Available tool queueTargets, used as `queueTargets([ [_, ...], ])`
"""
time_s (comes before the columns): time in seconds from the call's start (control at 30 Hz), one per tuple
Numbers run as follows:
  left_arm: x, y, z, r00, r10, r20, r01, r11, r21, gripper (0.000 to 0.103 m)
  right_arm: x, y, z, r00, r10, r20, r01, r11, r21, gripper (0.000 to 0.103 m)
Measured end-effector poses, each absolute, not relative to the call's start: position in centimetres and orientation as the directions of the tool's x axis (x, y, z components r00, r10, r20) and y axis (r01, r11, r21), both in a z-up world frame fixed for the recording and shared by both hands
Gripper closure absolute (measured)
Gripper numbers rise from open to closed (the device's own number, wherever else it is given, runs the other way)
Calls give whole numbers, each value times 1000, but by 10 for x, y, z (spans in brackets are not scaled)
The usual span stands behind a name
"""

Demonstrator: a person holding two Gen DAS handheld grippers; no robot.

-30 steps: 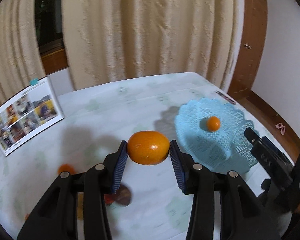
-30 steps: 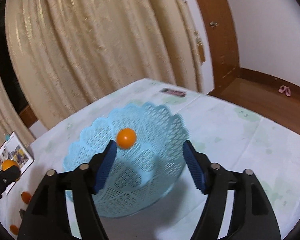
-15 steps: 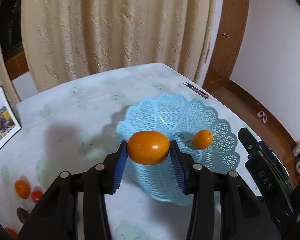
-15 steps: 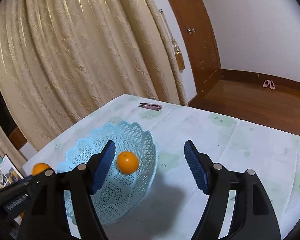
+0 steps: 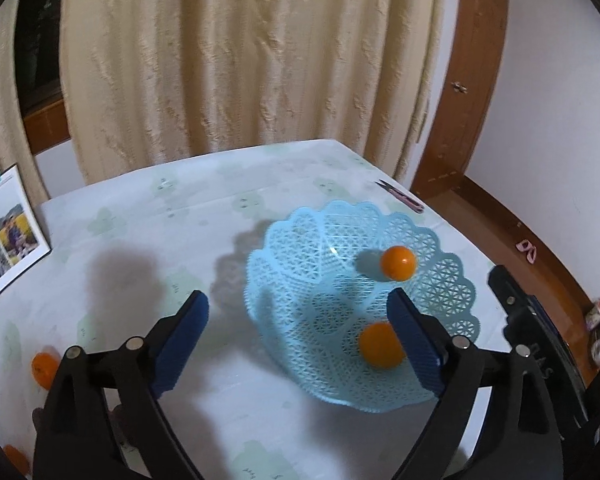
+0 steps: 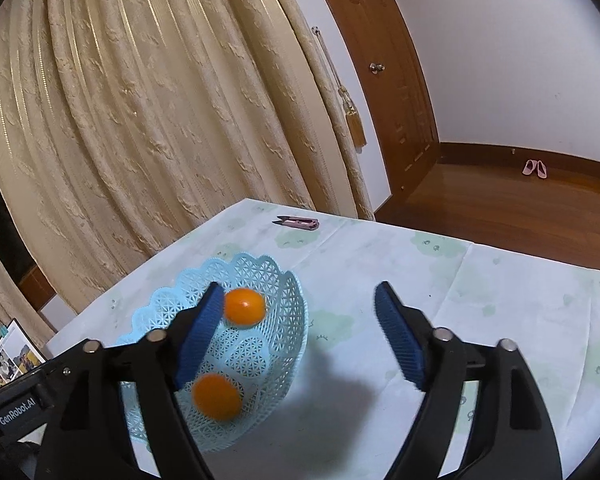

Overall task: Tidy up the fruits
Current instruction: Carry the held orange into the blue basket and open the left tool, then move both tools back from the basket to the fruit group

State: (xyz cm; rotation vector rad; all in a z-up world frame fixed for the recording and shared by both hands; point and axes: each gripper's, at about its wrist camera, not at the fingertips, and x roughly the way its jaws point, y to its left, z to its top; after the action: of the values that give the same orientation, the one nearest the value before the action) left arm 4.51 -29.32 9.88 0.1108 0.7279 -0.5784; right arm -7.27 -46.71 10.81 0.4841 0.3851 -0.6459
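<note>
A light blue lattice basket (image 5: 440, 276) (image 6: 284, 308) stands on the white tablecloth. Two orange fruits lie in it: one at the far side (image 5: 398, 263) (image 6: 245, 306) and one near the front (image 5: 380, 345) (image 6: 217, 396), blurred in the right wrist view. My left gripper (image 5: 298, 340) is open and empty above the basket's left edge. My right gripper (image 6: 300, 332) is open and empty, just right of the basket. More orange fruits (image 5: 44, 368) lie on the cloth at the lower left.
A photo booklet (image 5: 8, 236) (image 6: 10, 360) lies at the table's left edge. Pink thread snips (image 5: 400, 197) (image 6: 296, 222) lie at the far edge behind the basket. Curtains hang behind the table; wooden floor and a door lie to the right.
My left gripper has opened and let go of the orange fruit, which now lies in the basket near the front. The right gripper has drawn back to the right of the basket.
</note>
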Motion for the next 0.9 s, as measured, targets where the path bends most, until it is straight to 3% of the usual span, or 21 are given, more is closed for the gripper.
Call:
queueTargets([
  [0.17,40,-278,101,633,-451,-629,514,853,-94,11,-72,-462,110,763,-461,-454,621,719,313,21],
  [0.23,36,-273,103,640,-460,-616,513,852,-103,11,-72,-460,111,784,-442,-436,595,734,327,16],
  [0.5,35,-234,103,643,-497,-583,476,855,-204,11,-68,-447,112,851,-359,-383,494,796,351,11],
  [0.63,35,-211,103,684,-447,-577,414,889,-197,6,-66,-440,113,866,-329,-376,460,819,344,11],
  [0.9,32,-164,106,753,-322,-574,295,945,-143,5,-58,-422,111,909,-224,-352,343,881,326,7],
])
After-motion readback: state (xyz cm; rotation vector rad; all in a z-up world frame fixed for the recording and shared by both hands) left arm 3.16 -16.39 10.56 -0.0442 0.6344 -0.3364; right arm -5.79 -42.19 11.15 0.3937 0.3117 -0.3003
